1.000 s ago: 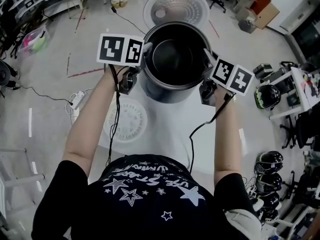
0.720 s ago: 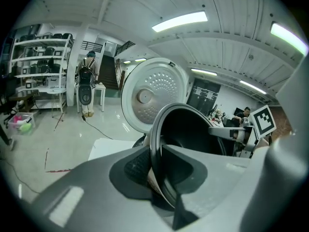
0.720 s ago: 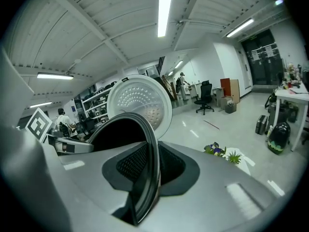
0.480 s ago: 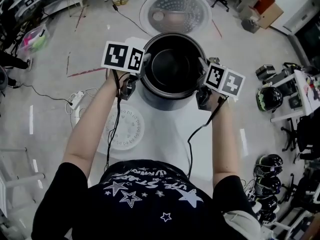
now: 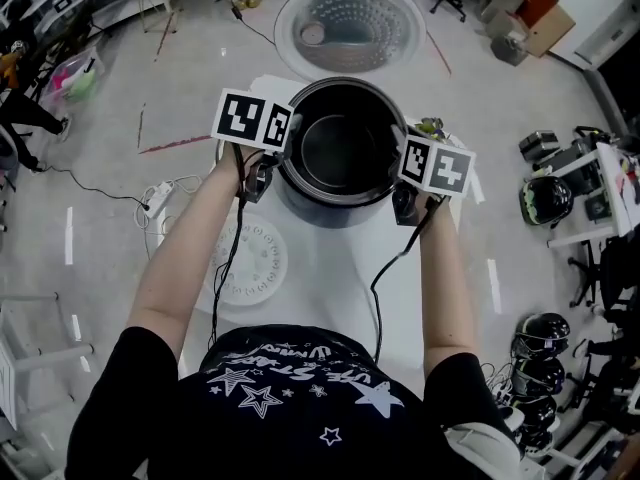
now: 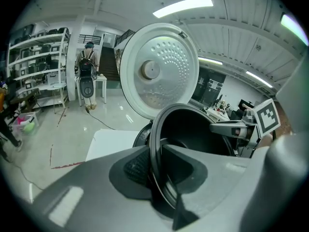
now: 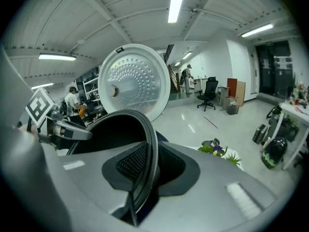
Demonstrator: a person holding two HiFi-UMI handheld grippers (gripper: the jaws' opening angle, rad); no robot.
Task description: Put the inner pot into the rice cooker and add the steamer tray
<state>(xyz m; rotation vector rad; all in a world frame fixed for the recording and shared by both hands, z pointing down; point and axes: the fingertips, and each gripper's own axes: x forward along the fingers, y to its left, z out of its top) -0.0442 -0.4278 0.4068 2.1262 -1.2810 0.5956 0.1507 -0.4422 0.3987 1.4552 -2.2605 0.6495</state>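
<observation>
Between the two grippers, at the middle of the head view, hangs the dark round metal inner pot (image 5: 342,148), mouth up, its grey outer wall showing below the rim at six o'clock; the left gripper (image 5: 278,163) meets the rim at nine o'clock and the right gripper (image 5: 404,180) at about four o'clock; each gripper view shows grey jaws clamped on that thin black rim, one ribbed pad inside the pot and one outside; beyond the pot at twelve o'clock stands the rice cooker's round silver lid (image 5: 350,23), open and dimpled on its inner face; a dark curve of the cooker body peeks out beside the pot in the left gripper view – whether the pot's base has entered it cannot be told; the white round perforated steamer tray (image 5: 250,260) lies flat at about eight o'clock from the pot, just beside the person's left forearm; a white table (image 5: 330,268) spreads beneath – a small green plant with purple flowers (image 5: 432,126) sits at two o'clock
</observation>
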